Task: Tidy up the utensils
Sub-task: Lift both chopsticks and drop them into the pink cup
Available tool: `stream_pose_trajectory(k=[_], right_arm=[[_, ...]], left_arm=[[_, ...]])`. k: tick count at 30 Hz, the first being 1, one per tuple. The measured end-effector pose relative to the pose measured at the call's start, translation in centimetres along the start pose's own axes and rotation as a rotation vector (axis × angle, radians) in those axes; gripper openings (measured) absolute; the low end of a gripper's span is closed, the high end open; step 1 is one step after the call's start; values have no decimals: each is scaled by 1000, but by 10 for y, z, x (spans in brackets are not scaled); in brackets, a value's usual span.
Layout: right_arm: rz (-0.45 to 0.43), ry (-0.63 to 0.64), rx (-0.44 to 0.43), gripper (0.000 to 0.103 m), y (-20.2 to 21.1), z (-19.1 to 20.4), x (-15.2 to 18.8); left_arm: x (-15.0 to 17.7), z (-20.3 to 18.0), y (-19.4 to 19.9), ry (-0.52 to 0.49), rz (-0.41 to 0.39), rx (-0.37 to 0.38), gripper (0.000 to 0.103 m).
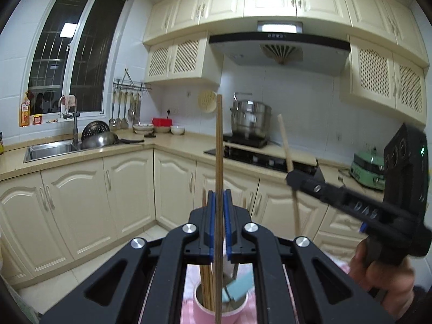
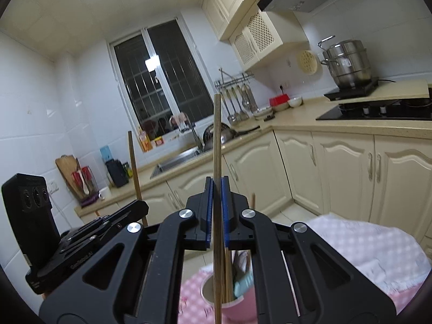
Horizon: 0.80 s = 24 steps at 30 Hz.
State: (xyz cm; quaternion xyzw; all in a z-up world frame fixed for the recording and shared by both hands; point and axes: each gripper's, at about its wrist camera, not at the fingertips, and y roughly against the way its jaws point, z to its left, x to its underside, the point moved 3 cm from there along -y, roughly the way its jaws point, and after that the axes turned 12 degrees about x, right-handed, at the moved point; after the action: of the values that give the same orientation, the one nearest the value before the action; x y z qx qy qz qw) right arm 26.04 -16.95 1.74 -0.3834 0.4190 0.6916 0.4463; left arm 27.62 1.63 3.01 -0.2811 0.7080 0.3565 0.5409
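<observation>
Kitchen counter [image 1: 172,141] in pale stone runs along two walls over cream cabinets [image 1: 81,202], with a steel sink [image 1: 48,149] at mid left of the left view and a black hob [image 1: 253,156] right of centre. A steel pot [image 1: 249,118] stands behind the hob, under the hood [image 1: 278,46]. A dark barred window [image 1: 73,62] fills the upper left.

Low in both views, a pink-checked cloth [image 2: 359,245] covers the near surface. On it stands a pink cup [image 2: 237,307] holding more chopsticks and a pale blue tool; its base is cut off by the frame and its sides are hidden behind the gripper arms.

The left gripper [image 1: 219,202] is pinched tight on one upright chopstick [image 1: 219,145] above the cup. The right gripper [image 2: 216,191] likewise clamps a second chopstick [image 2: 217,148], upright over the cup. Each stick's lower end leaves the bottom edge. In the left view, the right gripper appears at mid right, blurred, with a hand [image 1: 388,278] under it.
</observation>
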Motion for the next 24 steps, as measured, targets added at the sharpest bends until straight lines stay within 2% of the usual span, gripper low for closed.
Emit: stream_pose_trajectory(k=[6,12,18,24], right_arm=[[-88,-11,32,7,-16,15,-10],[-130,21,50,7,-28,31,-13],[-105,53,76,7,-43,32,0],[-28,79,98,7,-52,28,20]], left_arm=[[-23,6,-11,0,-60,18,6],[-28,13,-25,3,-69,37,6],[-15,23,-38,30,-51,50,6],[8,30,-51,59,-8,52,6]])
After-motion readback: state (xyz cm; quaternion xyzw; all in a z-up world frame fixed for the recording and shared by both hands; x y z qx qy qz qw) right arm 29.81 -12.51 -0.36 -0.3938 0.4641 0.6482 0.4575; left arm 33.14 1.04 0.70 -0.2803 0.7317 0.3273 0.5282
